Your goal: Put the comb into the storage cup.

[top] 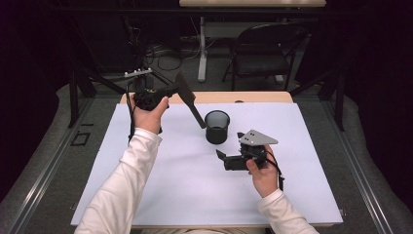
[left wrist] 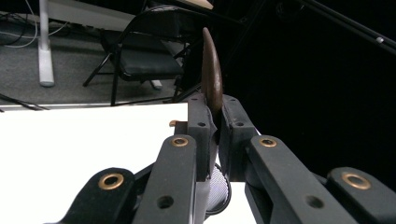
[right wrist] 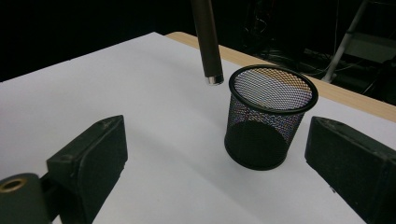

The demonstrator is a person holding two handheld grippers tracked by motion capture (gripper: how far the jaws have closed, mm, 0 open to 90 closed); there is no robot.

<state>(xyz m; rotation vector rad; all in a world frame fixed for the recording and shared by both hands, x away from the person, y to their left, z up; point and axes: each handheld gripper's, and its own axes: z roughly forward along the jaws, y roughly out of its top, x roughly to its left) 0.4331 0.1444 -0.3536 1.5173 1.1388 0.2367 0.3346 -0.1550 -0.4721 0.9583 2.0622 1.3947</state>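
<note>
From the high view I can't make out what kind of tool the left gripper [top: 171, 91] carries: a dark spatula [top: 187, 97] is my best reading, with a flat blade at the top and a long handle slanting down toward five o'clock. In the left gripper view the blade [left wrist: 211, 74] shows edge-on only, a thin brown sliver rising to twelve o'clock, and its handle is hidden behind the jaws. Those jaws are clamped tight on it, pads pressed to either face of the blade.

In the right gripper view the spatula is cut off by the top edge; I see just the round handle with its metal-capped end [right wrist: 208, 46], hanging free above the white mat [right wrist: 154, 154], just at ten o'clock of the rim of the black mesh cup [right wrist: 266, 123] and not inside it. The cup stands upright on the mat near the table's middle.

My right gripper [top: 229, 158] sits at five o'clock of the cup, jaws spread wide, nothing between them, with the cup ahead of the gap.
</note>
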